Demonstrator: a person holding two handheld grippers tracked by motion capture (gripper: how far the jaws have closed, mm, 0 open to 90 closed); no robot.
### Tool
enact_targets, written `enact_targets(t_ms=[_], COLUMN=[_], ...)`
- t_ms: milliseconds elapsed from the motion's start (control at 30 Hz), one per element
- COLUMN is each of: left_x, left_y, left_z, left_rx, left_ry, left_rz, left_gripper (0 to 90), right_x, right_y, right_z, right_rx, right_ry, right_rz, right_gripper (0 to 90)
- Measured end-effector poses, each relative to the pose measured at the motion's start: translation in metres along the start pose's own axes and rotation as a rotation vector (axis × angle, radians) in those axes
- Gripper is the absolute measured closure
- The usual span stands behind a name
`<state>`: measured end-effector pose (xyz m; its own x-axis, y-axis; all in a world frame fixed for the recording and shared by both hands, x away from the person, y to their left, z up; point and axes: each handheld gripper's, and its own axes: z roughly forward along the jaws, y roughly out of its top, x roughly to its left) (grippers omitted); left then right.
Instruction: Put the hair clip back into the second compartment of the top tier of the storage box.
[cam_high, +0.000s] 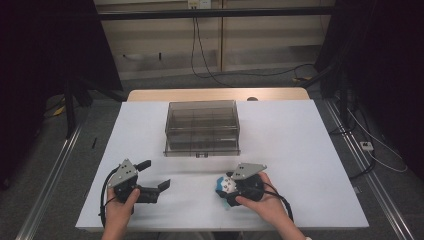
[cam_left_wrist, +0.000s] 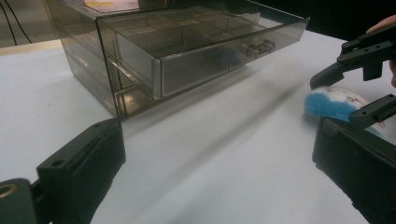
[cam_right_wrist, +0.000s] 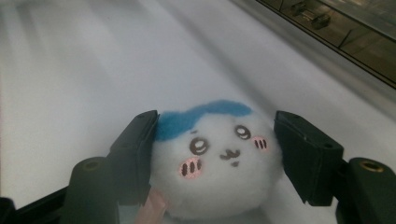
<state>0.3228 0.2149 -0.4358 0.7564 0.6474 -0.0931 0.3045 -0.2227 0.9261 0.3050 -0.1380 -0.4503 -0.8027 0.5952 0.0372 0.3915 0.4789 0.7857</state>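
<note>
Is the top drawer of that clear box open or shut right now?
Open. In the left gripper view the top drawer of the clear box juts forward past the frame, its divided compartments uncovered; the high view shows its front edge sticking out too.

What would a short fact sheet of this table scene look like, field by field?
Setting: white table, one person holding a gripper in each hand
Toy: round white plush toy with a blue patch and an embroidered face
Right gripper: both pads against the toy's sides, gripping it just above the table
Left gripper: jaws open, nothing between them, aimed toward the toy
Box: smoky clear drawer box with compartments, at the table's middle
Drawer: pulled out
Contents: cannot tell
</note>
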Motion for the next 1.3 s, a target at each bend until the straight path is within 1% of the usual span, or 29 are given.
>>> enact_targets(t_ms=[133,233,267,300,333,400,500,767,933,1000,1033,1067,1167,1300], left_x=[0.0,0.0,0.001,0.001,0.0,0.0,0.0,0.0,0.0,0.001,0.0,0.001,0.001,0.0], left_y=[0.0,0.0,0.0,0.0,0.0,0.0,0.0,0.0,0.0,0.0,0.0,0.001,0.001,0.0], left_z=[0.0,0.0,0.0,0.0,0.0,0.0,0.0,0.0,0.0,0.0,0.0,0.0,0.0,0.0], left_rx=[0.004,0.006,0.008,0.008,0.006,0.007,0.009,0.011,0.014,0.015,0.014,0.016,0.018,0.019], left_ry=[-0.002,-0.002,-0.001,-0.001,-0.002,-0.001,0.001,0.0,0.001,0.002,0.0,0.003,0.003,0.0], left_rz=[0.01,0.002,0.014,0.012,0.0,0.0,0.002,0.005,0.016,0.021,0.013,0.022,0.023,0.014], left_gripper=[2.7,2.7,2.6,2.7,2.7,2.7,2.6,2.7,2.7,2.7,2.6,2.7,2.7,2.7], right_x=[0.001,0.003,0.003,0.003,0.003,0.003,0.0,-0.005,-0.007,-0.008,-0.008,-0.009,-0.009,-0.01], right_y=[0.003,0.005,0.006,0.008,0.009,0.012,0.019,0.027,0.031,0.033,0.034,0.035,0.039,0.044], right_z=[0.003,0.004,0.004,0.004,0.003,0.001,-0.003,-0.007,-0.008,-0.009,-0.01,-0.011,-0.013,-0.015], right_rx=[-0.002,-0.001,-0.003,-0.005,-0.008,-0.012,-0.021,-0.029,-0.024,-0.031,-0.032,-0.031,-0.031,-0.035], right_ry=[0.006,0.011,0.013,0.014,0.018,0.02,0.029,0.043,0.048,0.054,0.056,0.054,0.053,0.056], right_rz=[0.001,-0.004,-0.007,-0.009,-0.008,-0.011,-0.007,-0.001,-0.002,0.003,0.006,0.003,-0.002,-0.004], right_gripper=[32.5,32.4,32.5,32.5,32.5,32.6,32.7,33.0,33.1,33.1,33.1,33.1,33.1,33.2])
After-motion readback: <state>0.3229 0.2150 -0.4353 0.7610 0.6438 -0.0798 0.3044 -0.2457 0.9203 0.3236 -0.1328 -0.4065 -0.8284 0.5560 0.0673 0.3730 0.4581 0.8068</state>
